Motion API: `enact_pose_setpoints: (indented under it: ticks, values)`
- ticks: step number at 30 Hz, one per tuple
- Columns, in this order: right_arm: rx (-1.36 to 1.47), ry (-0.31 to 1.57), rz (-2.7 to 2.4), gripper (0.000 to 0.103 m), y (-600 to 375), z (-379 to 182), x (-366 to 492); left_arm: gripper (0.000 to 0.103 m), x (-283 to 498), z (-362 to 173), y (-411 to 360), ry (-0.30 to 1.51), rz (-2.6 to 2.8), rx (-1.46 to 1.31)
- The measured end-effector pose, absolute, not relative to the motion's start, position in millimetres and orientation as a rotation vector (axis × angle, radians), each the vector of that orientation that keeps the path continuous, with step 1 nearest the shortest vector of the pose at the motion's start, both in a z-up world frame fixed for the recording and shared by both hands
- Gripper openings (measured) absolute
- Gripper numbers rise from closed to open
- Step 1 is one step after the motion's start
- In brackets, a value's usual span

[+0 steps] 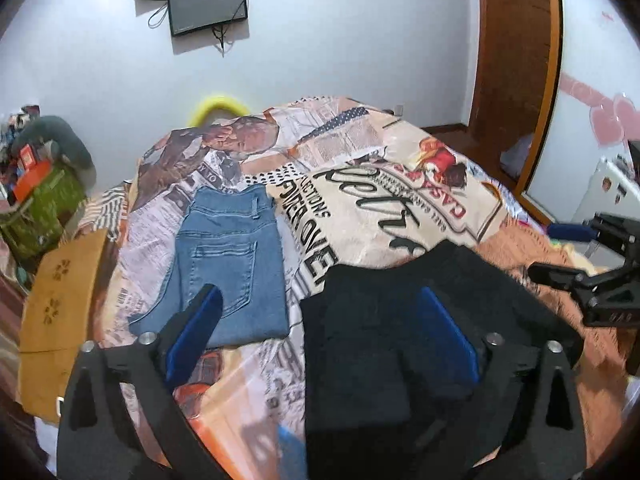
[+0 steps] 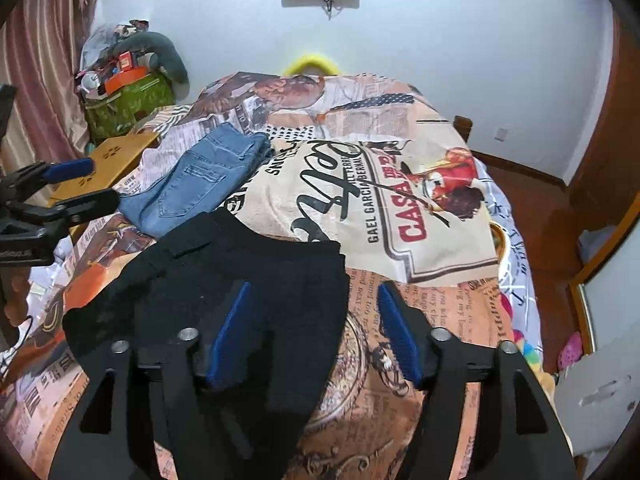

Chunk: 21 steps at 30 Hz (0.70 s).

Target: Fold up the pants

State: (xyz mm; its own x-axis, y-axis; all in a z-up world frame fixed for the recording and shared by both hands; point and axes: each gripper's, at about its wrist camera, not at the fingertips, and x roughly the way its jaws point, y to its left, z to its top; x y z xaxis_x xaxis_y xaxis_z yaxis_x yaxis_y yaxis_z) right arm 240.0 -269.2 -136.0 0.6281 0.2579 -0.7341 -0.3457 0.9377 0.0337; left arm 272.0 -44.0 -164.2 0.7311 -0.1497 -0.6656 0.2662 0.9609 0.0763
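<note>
Both grippers (image 1: 320,312) (image 2: 314,300) wide, empty, above black pants (image 2: 248,280)

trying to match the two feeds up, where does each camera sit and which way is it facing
Left wrist: sits on the left gripper, angled down over the bed's printed newspaper-style bedspread; its open blue-padded fingers frame the folded light-blue denim jeans and the folded black pants; the right gripper shows at the right edge.
Right wrist: sits on the right gripper, angled down, jaws open over the black pants; the left gripper shows at the left edge.
Shared: both garments, the bedspread, the wall-mounted black screen.
</note>
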Motion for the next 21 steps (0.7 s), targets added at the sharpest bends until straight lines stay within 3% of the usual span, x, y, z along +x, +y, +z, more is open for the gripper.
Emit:
enact_pose_setpoints:
  ticks: [2, 4, 13, 21]
  values:
    - [-0.095, 0.831, 0.360, 0.075, -271, -138, 235, 0.101, 268, -173, -42, 0.750, -0.235, 0.183]
    - [-0.075, 0.856, 0.373, 0.076, -274, -144, 234, 0.101, 267, -182, -39, 0.782, -0.232, 0.180]
    - [0.072, 1.071, 0.452, 0.076, -282, -192, 240, 0.101, 298, -244, -27, 1.105, -0.278, 0.027]
    - [0.221, 1.166, 0.559, 0.077, -288, -214, 257, 0.102, 326, -268, -26, 1.252, -0.386, -0.105]
